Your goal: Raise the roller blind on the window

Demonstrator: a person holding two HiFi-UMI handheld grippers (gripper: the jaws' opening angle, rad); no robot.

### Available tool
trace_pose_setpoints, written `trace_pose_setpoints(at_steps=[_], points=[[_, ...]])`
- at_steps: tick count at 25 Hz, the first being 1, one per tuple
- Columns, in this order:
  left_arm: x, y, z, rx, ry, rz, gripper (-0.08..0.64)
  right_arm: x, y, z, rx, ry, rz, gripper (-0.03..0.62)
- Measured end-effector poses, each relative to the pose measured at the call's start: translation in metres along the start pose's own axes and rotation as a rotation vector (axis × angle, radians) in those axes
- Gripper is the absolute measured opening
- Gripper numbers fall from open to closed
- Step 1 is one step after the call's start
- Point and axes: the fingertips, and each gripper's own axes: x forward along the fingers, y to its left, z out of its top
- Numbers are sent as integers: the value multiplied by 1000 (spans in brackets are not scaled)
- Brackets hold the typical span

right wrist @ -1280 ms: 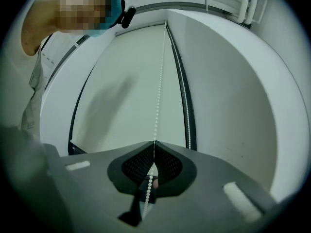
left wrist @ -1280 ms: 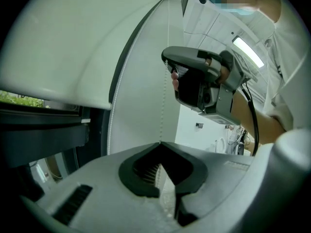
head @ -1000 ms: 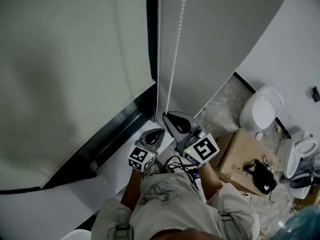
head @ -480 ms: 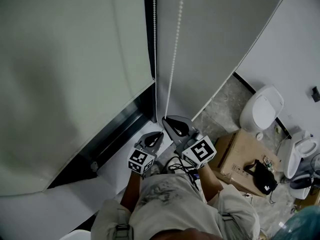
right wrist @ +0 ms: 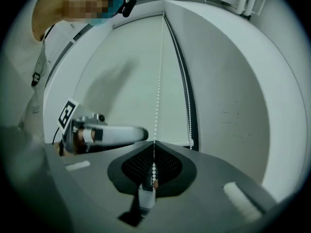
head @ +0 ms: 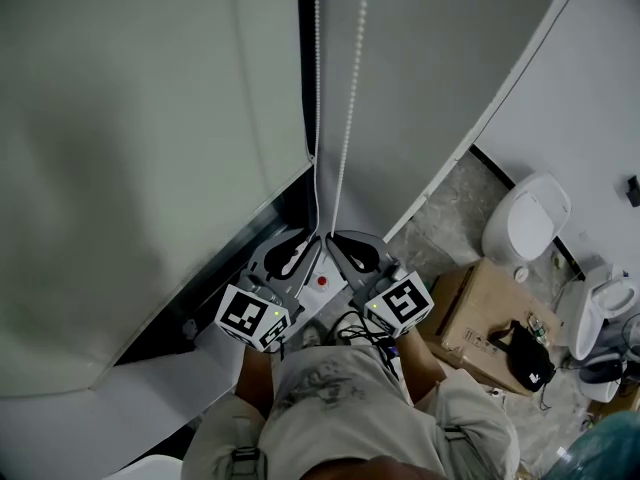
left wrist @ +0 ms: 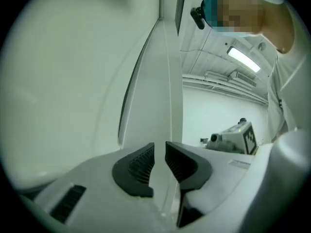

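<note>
A: Where was the roller blind (head: 130, 168)?
B: Low over the window, its hem near the sill. Its bead chain (right wrist: 157, 96) ran straight up from the right gripper (right wrist: 153, 161), whose fingers pinched one strand.
A: And the left gripper (left wrist: 160, 160)?
B: Just beside it, fingers narrowly apart on nothing. The right looked better placed to pull.
A: Containers?
B: A cardboard box (head: 490, 313) on the floor, seemingly closed, with something black on top.
</note>
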Motion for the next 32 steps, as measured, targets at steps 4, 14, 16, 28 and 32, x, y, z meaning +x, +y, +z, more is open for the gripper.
trace_pose_setpoints(at_steps=[4,14,16,28,32], points=[[16,-10,54,59,-61,-45,94,0,-1,-2,-5,-1,-2,11],[33,-30,111,134,-126,-79,91,-2,5,1,-16,7,-16,11],[35,-32,115,146,-137,-78,72,-2,5,1,-21,10,-19,11],[31,-32,116,125,-171,-76,11,-5,4,0,-28,-15,-11,11],[30,-30,112,125,-168,-66,11,-5,4,-6,-28,12,-12,11]])
